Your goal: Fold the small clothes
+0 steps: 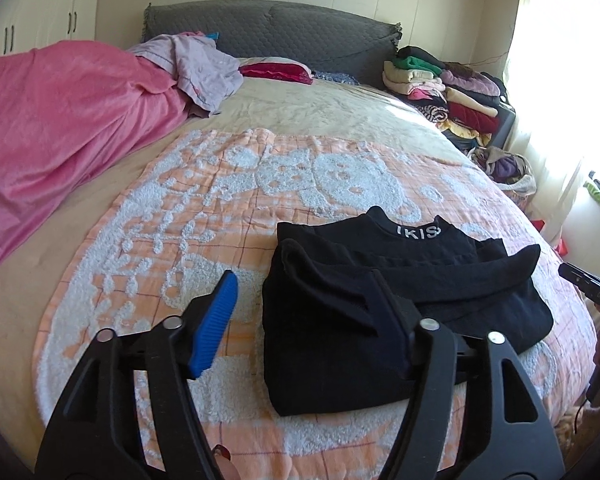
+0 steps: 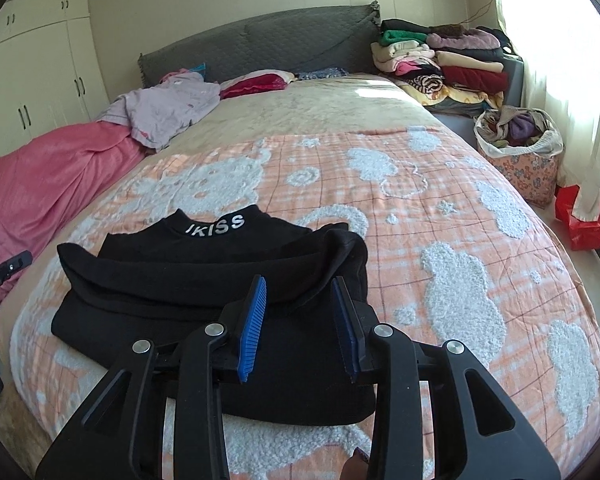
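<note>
**2 open grippers over a half-folded black top**

2 risks stand out. The black top lies folded on the orange-and-white blanket near the foot of the bed, with both sleeves laid across the body, and those loose layers could slide or spring open if a finger drags over them on the way in or out. A pinch that catches only the top layer would probably lift a sleeve alone and undo the fold.

The left gripper stands wide, its blue pad over bare blanket and its other finger over the cloth, nothing clamped. The right gripper is narrower, with a clear gap between its blue pads; it hangs above the top's right edge and grips nothing.

The collar, lettered in white, points away from the cameras toward the grey headboard, and the hem lies nearest the grippers. As folded, the bundle looks roughly as wide as it is long, so its long axis is hard to call; the sleeves run crosswise, left to right.
</note>
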Action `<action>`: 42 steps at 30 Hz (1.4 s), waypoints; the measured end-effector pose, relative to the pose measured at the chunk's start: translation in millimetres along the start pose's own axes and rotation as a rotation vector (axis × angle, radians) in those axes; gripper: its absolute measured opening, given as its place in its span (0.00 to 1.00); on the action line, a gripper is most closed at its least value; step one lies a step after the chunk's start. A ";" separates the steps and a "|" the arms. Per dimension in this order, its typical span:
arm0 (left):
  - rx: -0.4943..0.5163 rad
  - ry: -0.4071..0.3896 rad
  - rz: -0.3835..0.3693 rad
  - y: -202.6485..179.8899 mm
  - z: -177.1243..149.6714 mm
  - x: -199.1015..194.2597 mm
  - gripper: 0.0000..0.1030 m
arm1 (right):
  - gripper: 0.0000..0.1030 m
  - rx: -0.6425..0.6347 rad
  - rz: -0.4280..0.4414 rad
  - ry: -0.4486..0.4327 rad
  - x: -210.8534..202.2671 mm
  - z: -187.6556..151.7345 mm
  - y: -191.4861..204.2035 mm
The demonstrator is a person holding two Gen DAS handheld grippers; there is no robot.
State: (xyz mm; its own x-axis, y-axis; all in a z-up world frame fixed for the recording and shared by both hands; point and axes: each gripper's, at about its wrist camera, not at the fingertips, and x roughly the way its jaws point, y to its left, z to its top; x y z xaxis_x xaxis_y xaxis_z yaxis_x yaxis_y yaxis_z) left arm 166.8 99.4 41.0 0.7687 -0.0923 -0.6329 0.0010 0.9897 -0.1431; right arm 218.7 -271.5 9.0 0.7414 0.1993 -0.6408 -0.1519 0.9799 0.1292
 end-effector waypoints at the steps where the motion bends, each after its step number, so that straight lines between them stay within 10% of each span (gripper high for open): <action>1: 0.001 0.000 0.001 -0.4 -0.5 -1.2 0.62 | 0.32 -0.006 0.000 0.003 0.2 -0.7 1.4; 9: 0.031 0.018 0.000 -4.5 -14.6 -4.9 0.70 | 0.37 -0.064 0.018 0.044 5.0 -10.4 14.0; 17: 0.140 0.107 -0.013 -24.8 -46.5 13.2 0.31 | 0.37 -0.124 0.023 0.108 20.8 -25.7 23.1; 42: 0.191 0.174 0.054 -42.0 -18.4 116.2 0.30 | 0.17 -0.163 -0.070 0.188 119.1 9.7 13.6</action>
State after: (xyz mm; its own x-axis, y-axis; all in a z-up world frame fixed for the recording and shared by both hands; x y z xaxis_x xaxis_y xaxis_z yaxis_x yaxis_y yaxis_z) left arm 244.4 45.0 -40.6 0.6490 -0.0395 -0.7597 0.0959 0.9949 0.0302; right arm 311.2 -234.5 -58.2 0.6215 0.1125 -0.7753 -0.2194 0.9750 -0.0344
